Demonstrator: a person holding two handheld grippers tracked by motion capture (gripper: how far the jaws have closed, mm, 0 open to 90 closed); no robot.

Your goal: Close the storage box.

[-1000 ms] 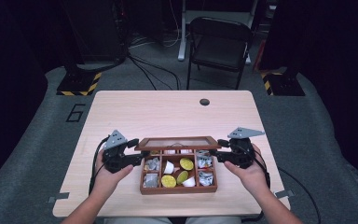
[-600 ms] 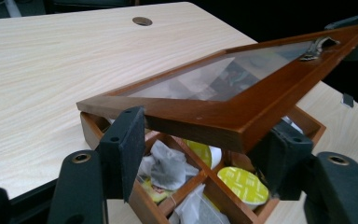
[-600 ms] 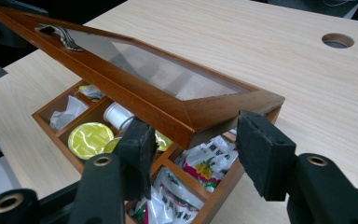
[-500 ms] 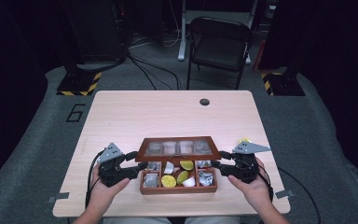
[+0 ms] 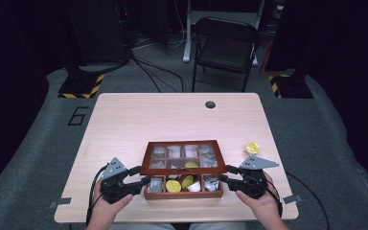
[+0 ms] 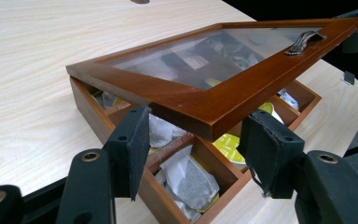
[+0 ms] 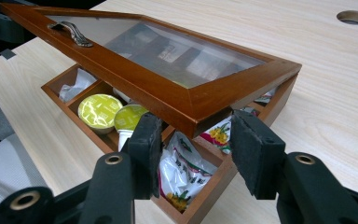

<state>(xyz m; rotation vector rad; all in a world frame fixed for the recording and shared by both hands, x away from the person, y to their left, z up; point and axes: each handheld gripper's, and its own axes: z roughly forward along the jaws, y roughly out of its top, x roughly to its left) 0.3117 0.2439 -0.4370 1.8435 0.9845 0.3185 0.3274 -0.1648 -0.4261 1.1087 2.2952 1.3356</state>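
Note:
A brown wooden box (image 5: 182,194) with compartments sits near the table's front edge. Its glass lid (image 5: 182,154) is tilted low over the back rows. My left gripper (image 5: 141,175) is at the box's left side and my right gripper (image 5: 226,173) at its right side. In the left gripper view the lid's front corner (image 6: 205,116) lies between the tips of my left gripper (image 6: 198,119). The right gripper view shows my right gripper (image 7: 196,120) likewise around the other corner (image 7: 191,109). Both pairs of jaws have just been closing, with gaps still beside the pads. Yellow capsules (image 7: 98,109) and tea bags (image 6: 186,179) fill the box.
A lone yellow capsule (image 5: 252,147) lies on the table to the right of the box. A round cable hole (image 5: 210,104) is near the far edge. A black folding chair (image 5: 225,43) stands beyond the table. The lid has a metal handle (image 6: 303,41).
The lid has come down from nearly upright to a low tilt. Both hands have moved down and toward the near edge, and both pairs of jaws have narrowed.

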